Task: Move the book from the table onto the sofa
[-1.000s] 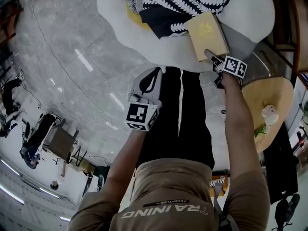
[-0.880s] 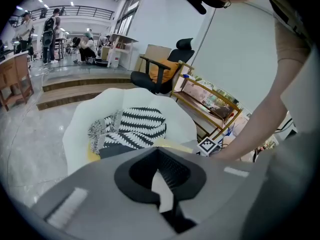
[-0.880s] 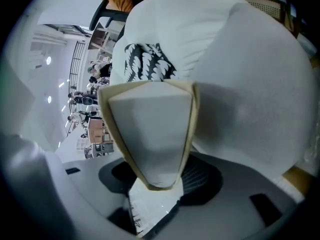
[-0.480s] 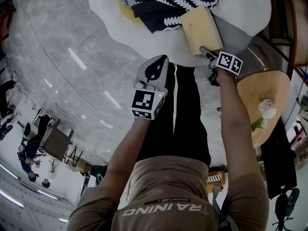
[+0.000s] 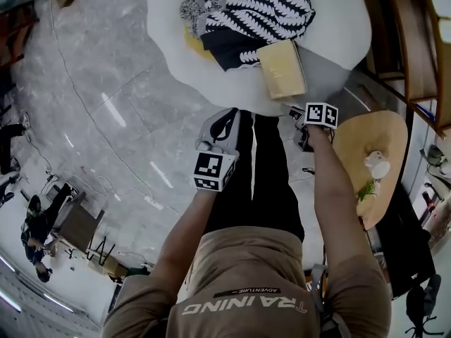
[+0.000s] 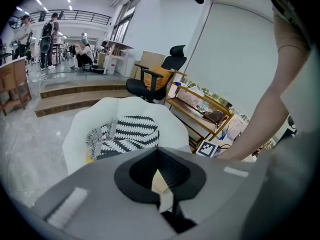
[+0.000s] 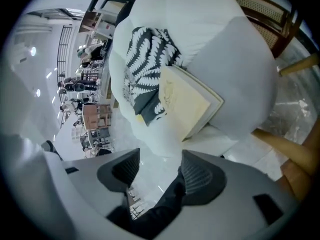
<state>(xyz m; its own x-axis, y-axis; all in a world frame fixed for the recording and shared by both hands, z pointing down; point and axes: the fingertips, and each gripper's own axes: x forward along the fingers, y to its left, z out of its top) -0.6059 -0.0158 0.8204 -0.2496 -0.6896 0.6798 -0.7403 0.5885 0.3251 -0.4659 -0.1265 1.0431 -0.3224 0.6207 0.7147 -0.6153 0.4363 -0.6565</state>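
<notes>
Book (image 5: 282, 70) sits on sofa (image 5: 342, 27); empty right tool (image 7: 159, 161), just opening, withdrew.

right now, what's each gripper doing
left gripper: closed, holding nothing
right gripper: open, jaws have just been opening, nothing between them; the book lies on the sofa

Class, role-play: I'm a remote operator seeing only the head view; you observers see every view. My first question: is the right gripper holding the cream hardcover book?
Observer: No. The right gripper has just been opening; its jaws stand apart, nothing between them.
Operator: And the book?
Observer: The cream hardcover book lies closed on the white sofa, with a faint emblem on its cover.
Operator: The other gripper?
Observer: The left gripper has its jaws together, empty.
</notes>
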